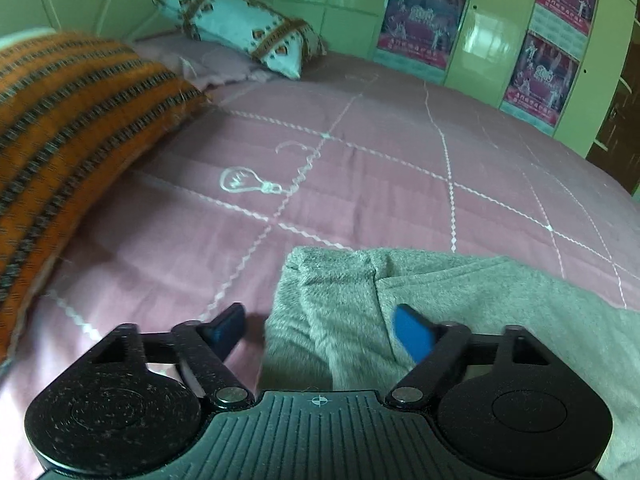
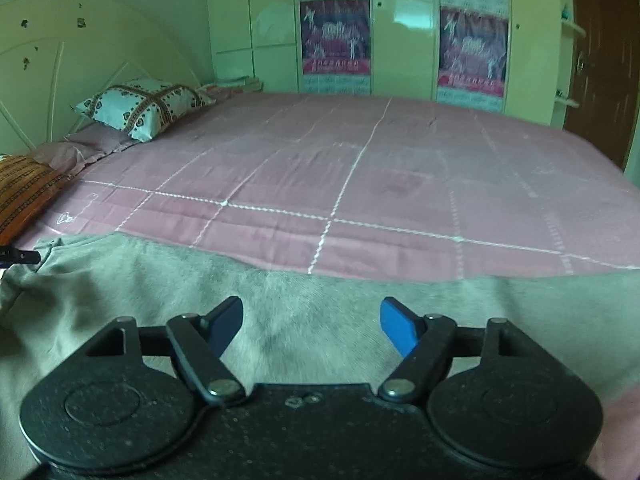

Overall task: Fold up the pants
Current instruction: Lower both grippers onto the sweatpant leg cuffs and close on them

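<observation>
Where the grey pants (image 1: 460,312) lie spread across the near edge of the bed's pink sheet (image 1: 360,184), the left claw (image 1: 320,330) hangs over their end with its blue-padded fingers spread wide, one finger (image 1: 412,336) above the fleecy fabric and the other beside the pants over bare sheet, holding nothing; the right claw (image 2: 312,326) is likewise agape and empty, hovering over the middle of the pants (image 2: 280,300), which run from edge to edge of its view; beyond the pants a white lightbulb drawing (image 1: 248,182) marks the sheet; further beyond them and to the left sits an orange striped pillow (image 1: 72,128); far past the pants, by the headboard (image 2: 80,60), rests a white patterned pillow (image 1: 248,28); furthest from the pants stands a pale green wardrobe (image 2: 400,28) bearing posters (image 2: 334,36).
</observation>
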Action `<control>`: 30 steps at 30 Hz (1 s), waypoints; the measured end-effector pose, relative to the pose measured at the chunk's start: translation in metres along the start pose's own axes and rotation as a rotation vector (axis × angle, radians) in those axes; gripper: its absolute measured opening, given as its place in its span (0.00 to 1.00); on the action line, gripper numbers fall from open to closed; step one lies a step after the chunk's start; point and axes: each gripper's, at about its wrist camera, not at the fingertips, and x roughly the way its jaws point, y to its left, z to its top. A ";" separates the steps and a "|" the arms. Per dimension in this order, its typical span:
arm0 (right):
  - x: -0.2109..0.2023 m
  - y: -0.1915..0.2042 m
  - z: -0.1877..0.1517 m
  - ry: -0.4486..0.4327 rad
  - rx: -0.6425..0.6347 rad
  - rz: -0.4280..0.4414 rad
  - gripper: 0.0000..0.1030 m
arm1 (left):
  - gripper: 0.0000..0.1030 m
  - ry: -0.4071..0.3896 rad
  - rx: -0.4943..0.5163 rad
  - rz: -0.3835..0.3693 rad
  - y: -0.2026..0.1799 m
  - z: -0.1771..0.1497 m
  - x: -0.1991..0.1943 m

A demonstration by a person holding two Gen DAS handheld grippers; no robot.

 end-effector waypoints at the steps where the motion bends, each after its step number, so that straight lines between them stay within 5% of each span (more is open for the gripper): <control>1: 0.005 0.001 0.000 -0.001 -0.002 0.005 0.66 | 0.72 0.002 0.004 0.001 0.000 0.003 0.007; 8: 0.017 -0.008 -0.006 0.001 0.017 0.034 0.66 | 0.53 0.048 0.009 -0.023 -0.009 0.017 0.026; 10: 0.018 -0.012 -0.005 0.004 0.015 0.032 0.66 | 0.35 0.060 -0.007 -0.064 -0.008 0.020 0.025; 14: 0.020 -0.016 -0.002 0.000 0.012 0.033 0.67 | 0.36 0.066 0.030 -0.052 -0.013 0.018 0.026; 16: 0.023 -0.016 -0.001 0.003 0.002 0.034 0.67 | 0.62 0.067 -0.004 -0.060 -0.008 0.018 0.032; 17: 0.026 -0.015 0.000 0.005 -0.001 0.036 0.67 | 0.67 0.041 -0.022 -0.050 -0.006 0.018 0.032; 18: 0.030 -0.014 0.001 0.009 -0.008 0.044 0.67 | 0.65 0.042 -0.033 -0.043 -0.005 0.020 0.034; 19: 0.034 -0.012 0.003 0.013 -0.020 0.049 0.67 | 0.45 0.056 -0.037 -0.050 -0.005 0.022 0.035; 21: 0.044 -0.008 0.006 0.028 -0.058 0.057 0.67 | 0.30 0.078 -0.037 -0.088 -0.007 0.026 0.037; 27: 0.084 -0.003 0.019 0.089 -0.158 0.079 0.62 | 0.28 0.047 -0.010 -0.130 -0.003 0.027 0.028; 30: 0.096 0.006 0.025 0.085 -0.220 0.155 0.53 | 0.30 0.061 0.024 -0.131 -0.004 0.024 0.033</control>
